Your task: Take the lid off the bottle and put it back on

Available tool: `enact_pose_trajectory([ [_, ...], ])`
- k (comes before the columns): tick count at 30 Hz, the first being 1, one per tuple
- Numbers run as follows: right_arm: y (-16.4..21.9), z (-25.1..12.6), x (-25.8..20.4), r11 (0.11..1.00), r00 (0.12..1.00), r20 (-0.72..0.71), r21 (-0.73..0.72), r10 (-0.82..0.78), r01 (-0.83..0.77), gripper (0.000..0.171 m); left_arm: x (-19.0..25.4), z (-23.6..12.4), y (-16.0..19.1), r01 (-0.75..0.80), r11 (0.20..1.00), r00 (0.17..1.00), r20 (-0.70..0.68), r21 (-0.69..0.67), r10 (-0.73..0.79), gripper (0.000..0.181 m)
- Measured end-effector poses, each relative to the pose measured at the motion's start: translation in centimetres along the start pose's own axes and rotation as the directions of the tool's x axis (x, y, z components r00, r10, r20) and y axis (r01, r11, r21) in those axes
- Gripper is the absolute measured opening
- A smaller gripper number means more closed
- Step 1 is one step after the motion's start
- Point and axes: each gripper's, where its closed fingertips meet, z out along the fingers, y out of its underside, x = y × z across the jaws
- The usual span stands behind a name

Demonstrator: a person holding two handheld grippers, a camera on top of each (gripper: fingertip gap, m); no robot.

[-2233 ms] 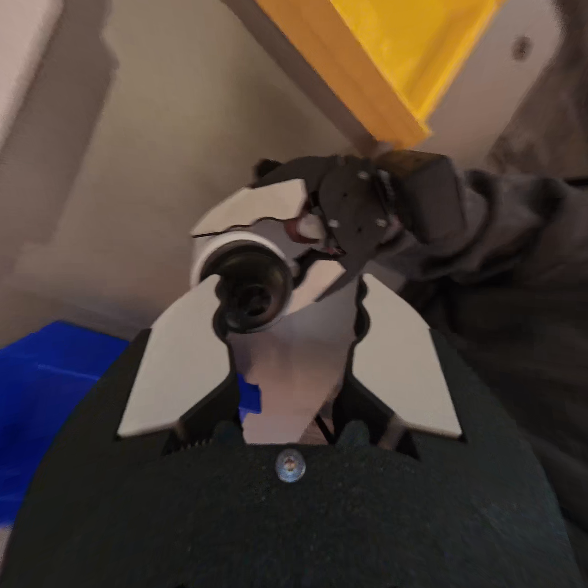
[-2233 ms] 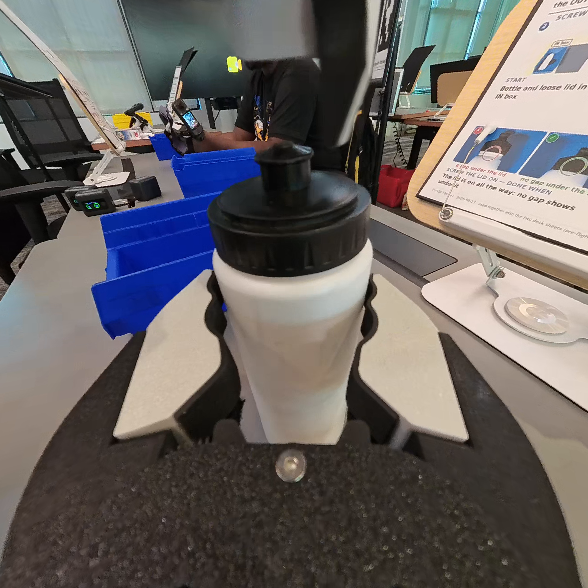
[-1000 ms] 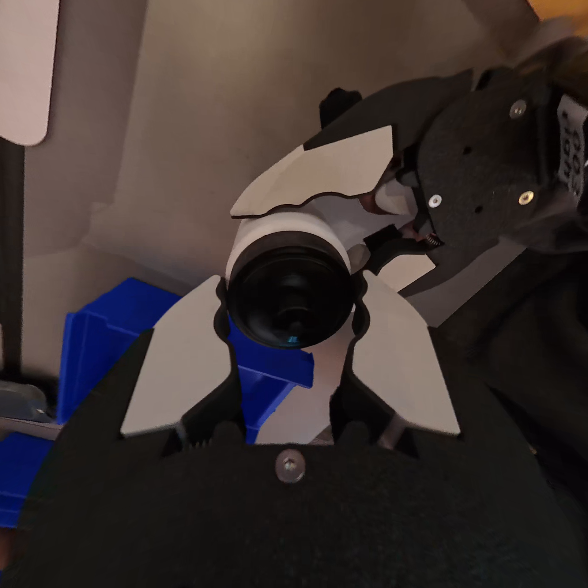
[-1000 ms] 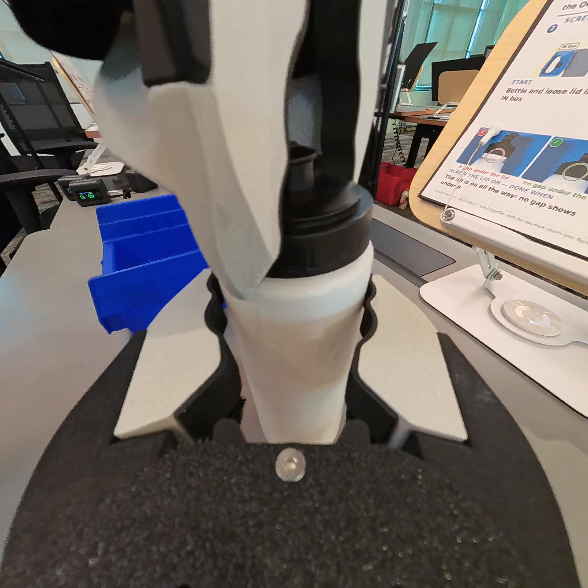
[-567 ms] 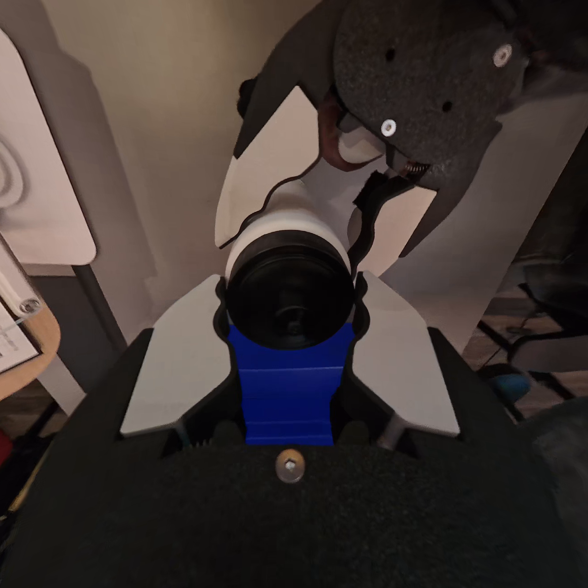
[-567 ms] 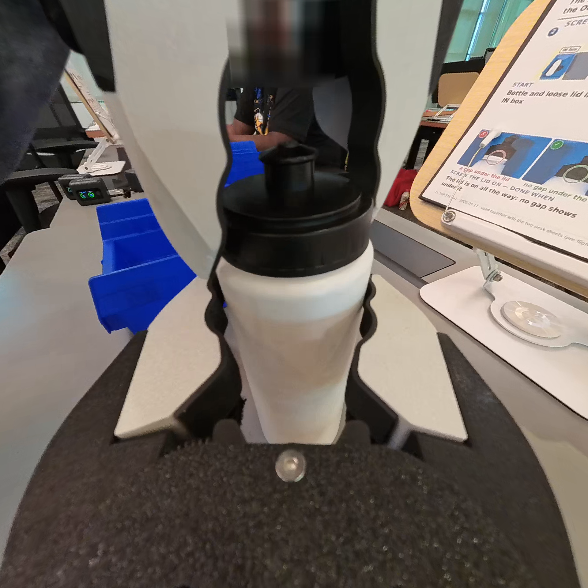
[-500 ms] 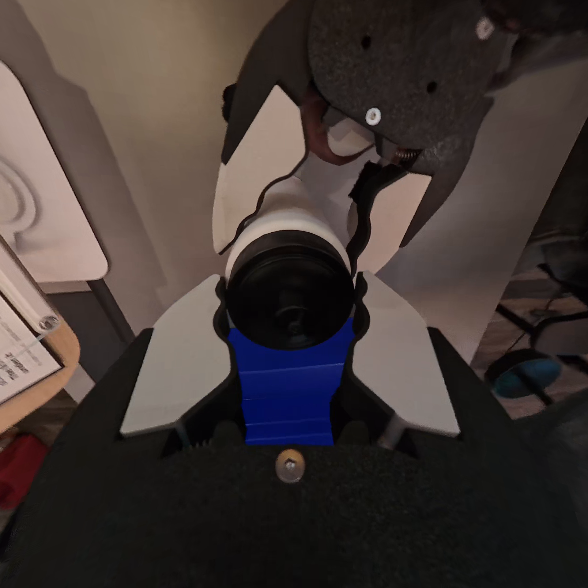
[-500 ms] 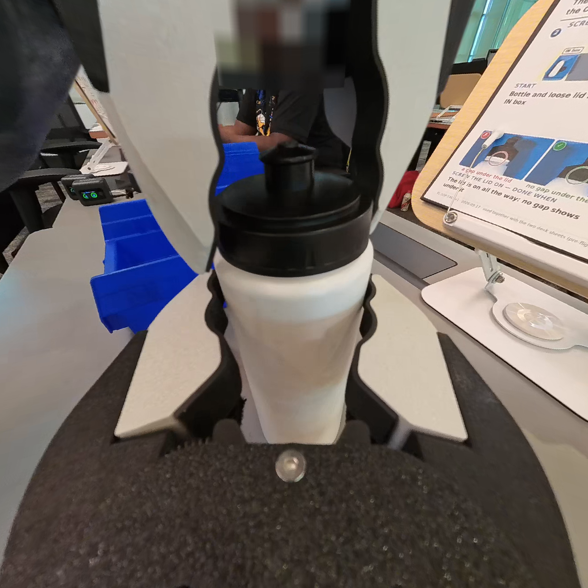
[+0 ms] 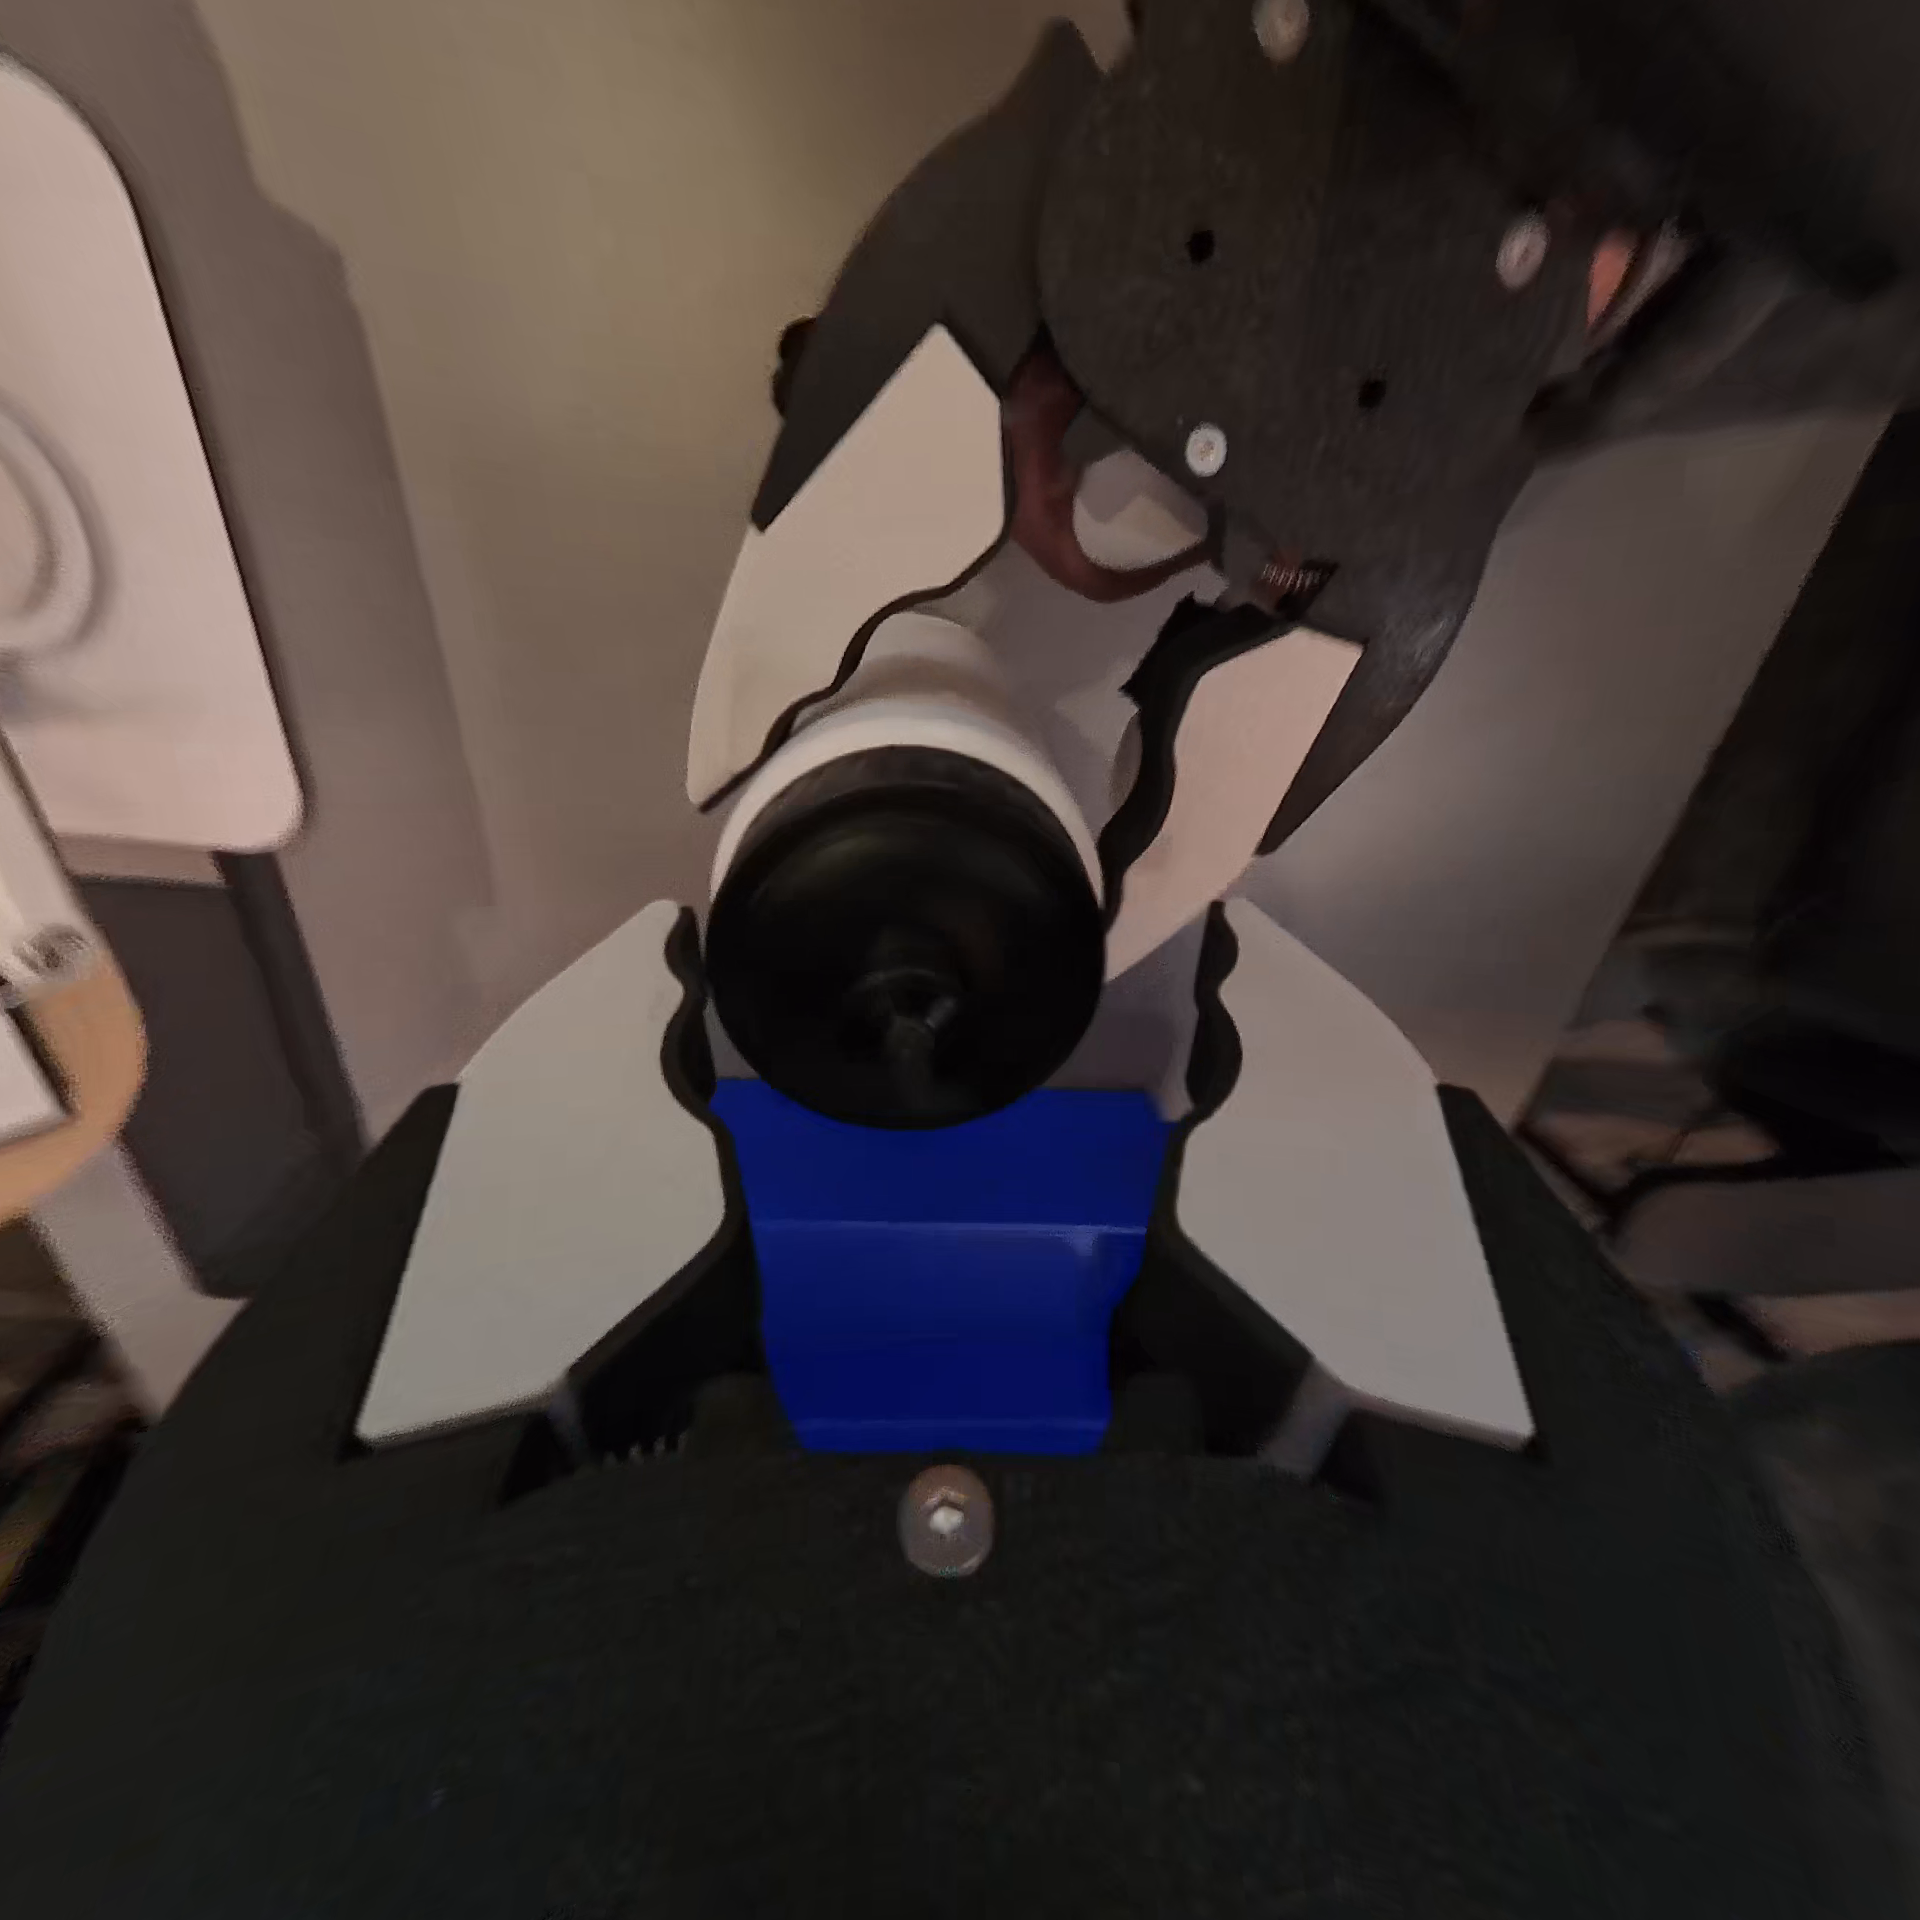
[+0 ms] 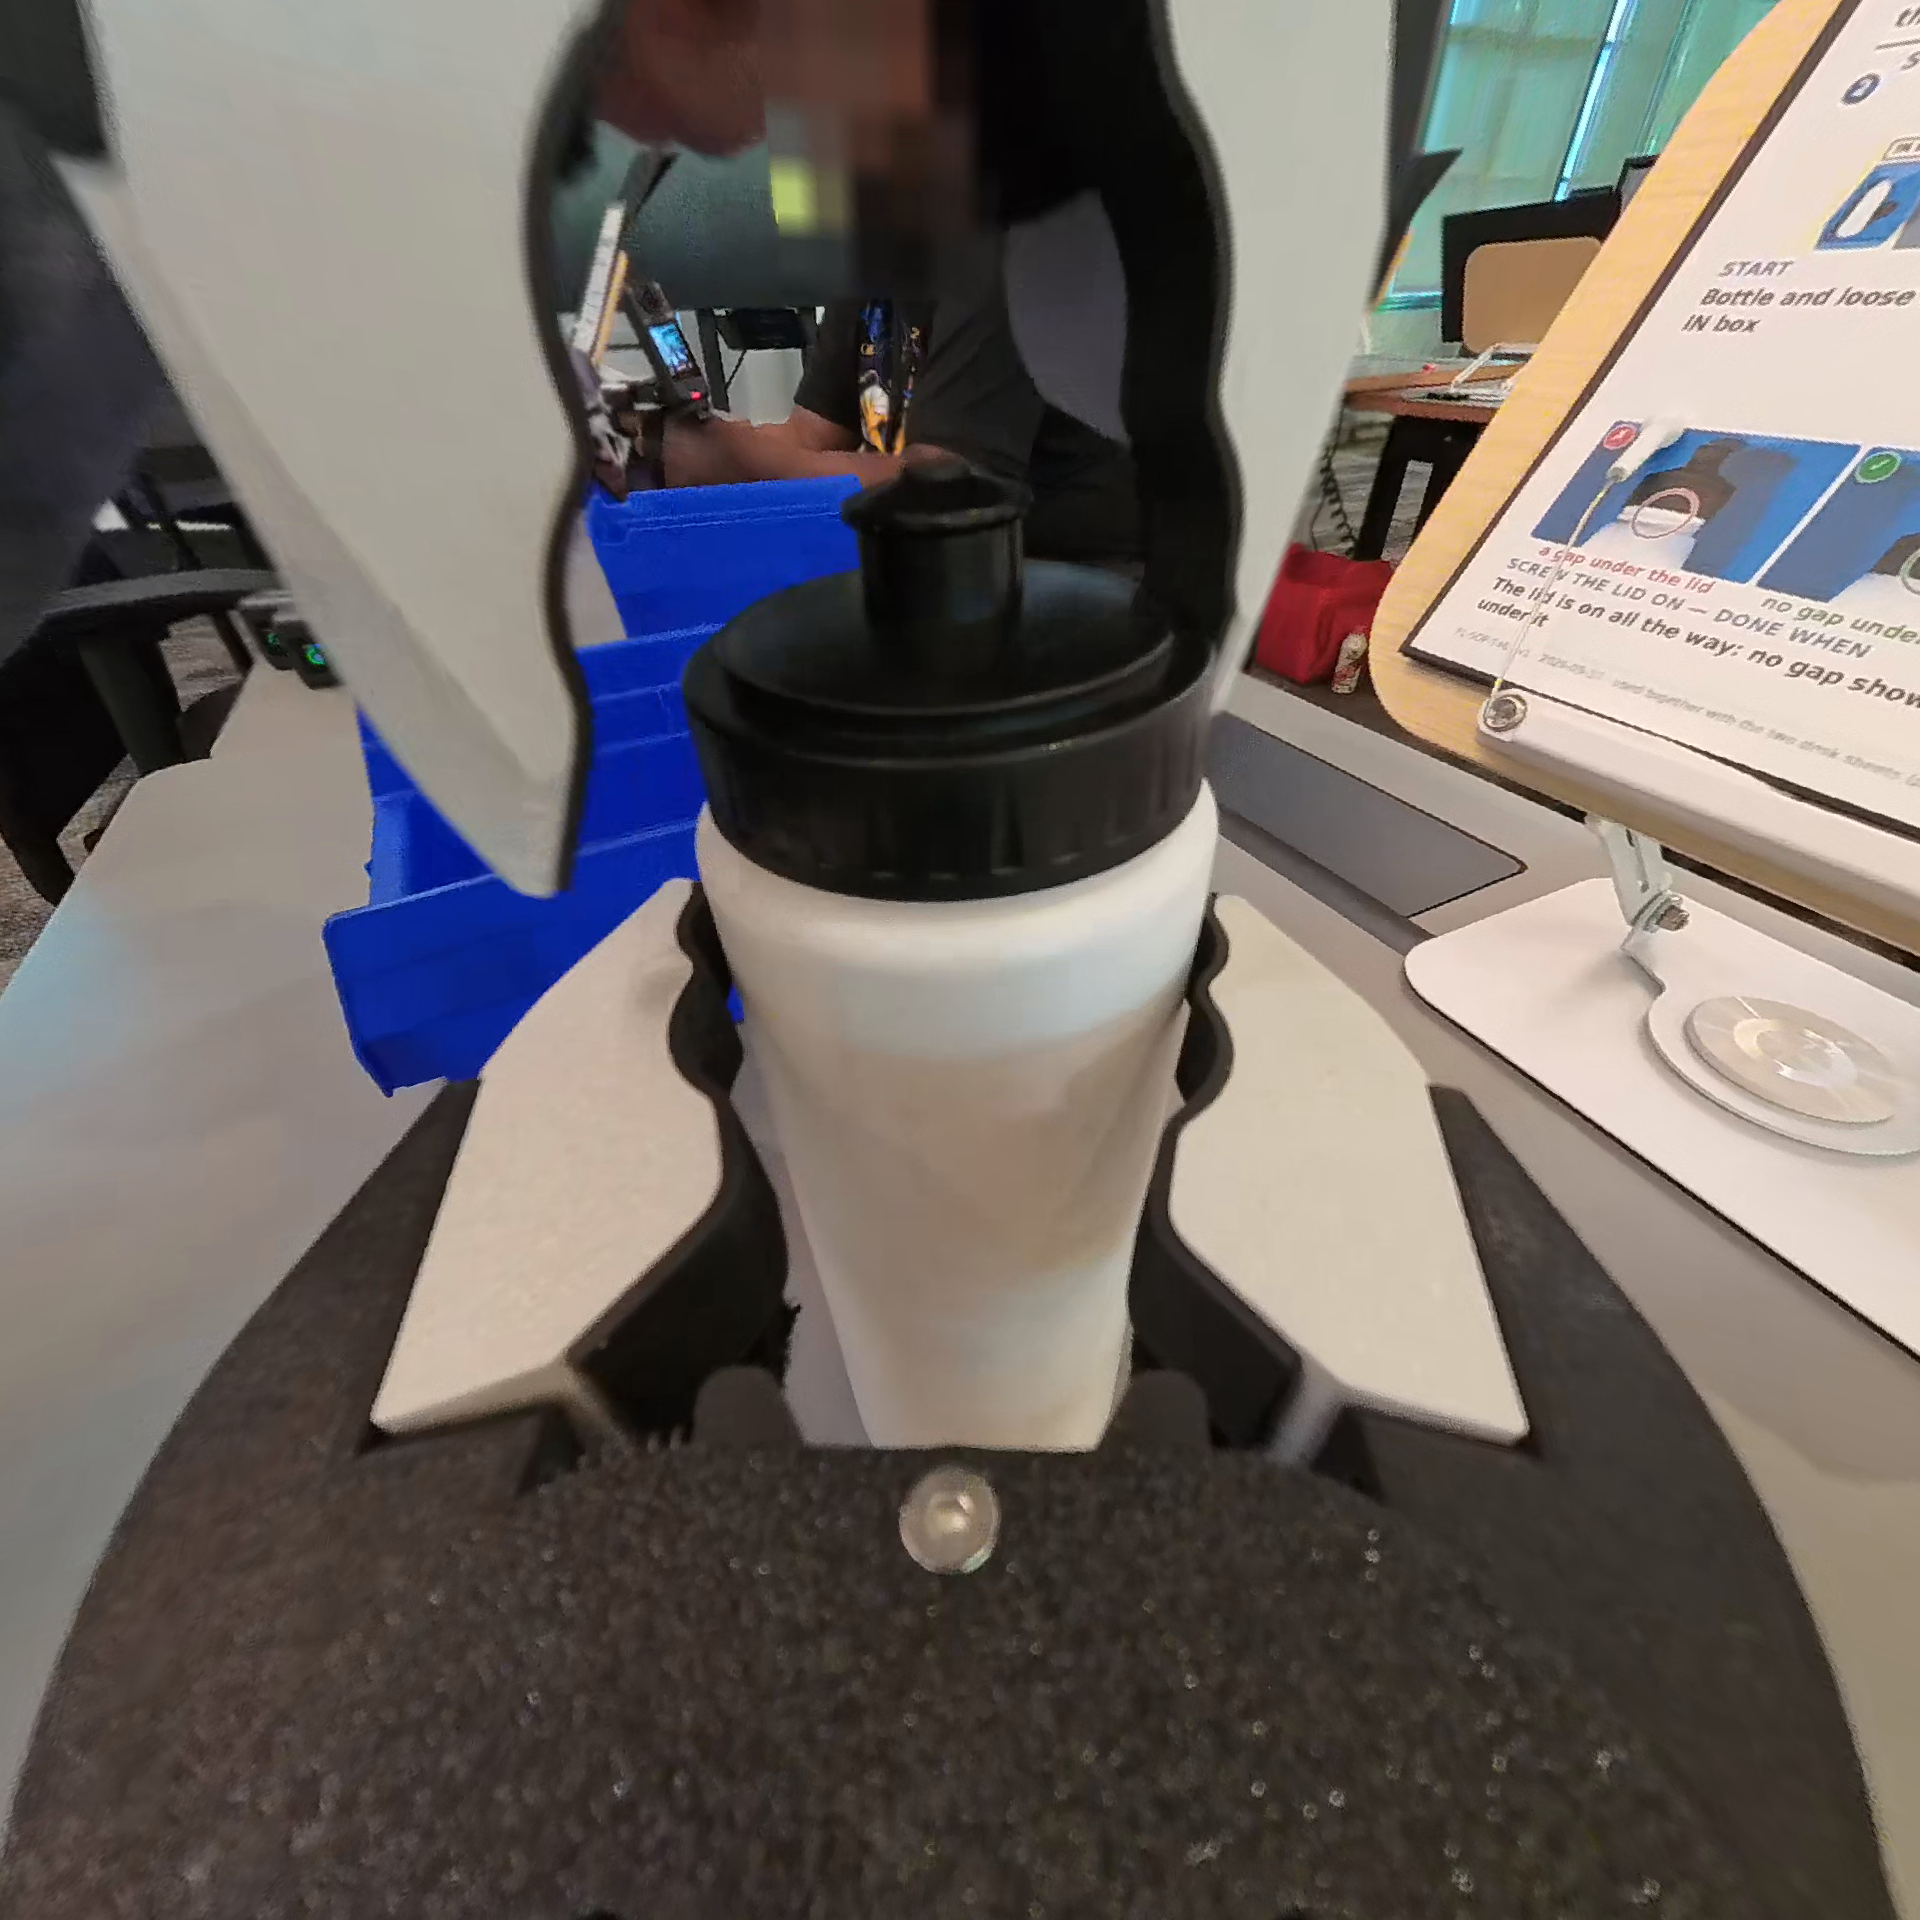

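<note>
Right gripper [image 10: 951, 997], jaws clamped on the white bottle [image 10: 961, 1091], which stands upright between them with its black lid [image 10: 940, 748] seated above the jaw tips. Left gripper [image 9: 940, 997], jaws spread wider than the lid, hanging over it from above, one finger touching the lid's rim. Beyond the jaws: blue bins [image 10: 499, 914] on the grey worktop [image 10: 156, 1091].

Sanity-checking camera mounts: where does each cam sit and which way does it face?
Left wrist view: on the left gripper, looking down on the black lid; own open fingers show.
Right wrist view: on the right gripper, facing level across the desk; own fingers clamp the white bottle.
Shared: bottle, lid, blue bin, each other's gripper.
</note>
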Motion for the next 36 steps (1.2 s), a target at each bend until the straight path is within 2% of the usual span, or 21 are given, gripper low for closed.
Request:
enact_pose_trajectory([
  [2, 0.0, 0.0, 0.0, 1.000, 1.000, -0.001, 0.005, 0.002, -0.002, 0.084, 0.5, -0.9, -0.6, 0.174, 0.983, 0.984, -0.051, 0.054, -0.171, 0.098],
  [5, 0.0, 0.0, 0.1, 1.000, 1.000, -0.009, 0.006, 0.004, -0.004, 0.084, -0.6, -1.8, -0.9, 0.436, 0.890, 0.898, -0.008, 0.135, -0.439, 0.096],
  [8, 0.0, 0.0, 0.2, 1.000, 1.000, -0.018, 0.008, 0.007, -0.006, 0.084, -1.6, -2.1, -0.1, 0.656, 0.731, 0.741, 0.028, 0.185, -0.671, 0.095],
  [11, 0.0, 0.1, 0.2, 1.000, 1.000, -0.020, 0.012, 0.010, -0.009, 0.084, -1.7, -1.7, 0.7, 0.859, 0.483, 0.494, -0.024, 0.171, -0.869, 0.075],
  [12, -0.1, 0.1, 0.2, 1.000, 1.000, -0.020, 0.015, 0.012, -0.011, 0.084, -1.9, -1.8, 0.3, 0.883, 0.431, 0.449, -0.063, 0.187, -0.892, 0.062],
  [14, -0.1, 0.1, 0.3, 1.000, 1.000, -0.020, 0.020, 0.014, -0.014, 0.084, -2.3, -1.6, 0.2, 0.904, 0.380, 0.396, -0.050, 0.194, -0.917, 0.060],
  [17, -0.1, 0.1, 0.3, 1.000, 1.000, -0.019, 0.024, 0.017, -0.017, 0.084, -2.2, -1.2, -0.1, 0.917, 0.363, 0.372, -0.024, 0.165, -0.928, 0.064],
  [23, -0.1, 0.1, 0.2, 1.000, 1.000, -0.018, 0.019, 0.012, -0.012, 0.084, -1.2, -0.9, -0.5, 0.899, 0.425, 0.420, 0.064, 0.109, -0.905, 0.083],
  [26, -0.1, 0.1, 0.2, 1.000, 1.000, -0.018, 0.017, 0.012, -0.012, 0.084, -1.3, -0.3, -0.2, 0.897, 0.433, 0.426, 0.093, 0.087, -0.900, 0.083],
  [28, -0.1, 0.1, 0.2, 1.000, 1.000, -0.018, 0.018, 0.012, -0.011, 0.084, -1.6, 0.2, 0.2, 0.896, 0.436, 0.426, 0.112, 0.083, -0.898, 0.077],
  [31, -0.1, 0.1, 0.3, 1.000, 1.000, -0.018, 0.019, 0.015, -0.015, 0.084, -1.8, 0.5, 0.3, 0.895, 0.435, 0.430, 0.075, 0.096, -0.900, 0.075],
  [33, -0.1, 0.1, 0.2, 1.000, 1.000, -0.020, 0.016, 0.011, -0.011, 0.084, -1.7, 0.5, 0.3, 0.874, 0.475, 0.471, 0.063, 0.101, -0.880, 0.075],
  [36, 0.0, 0.1, 0.2, 1.000, 1.000, -0.025, 0.008, 0.005, -0.005, 0.084, -1.6, 0.6, 0.3, 0.795, 0.602, 0.596, 0.079, 0.082, -0.799, 0.076],
])
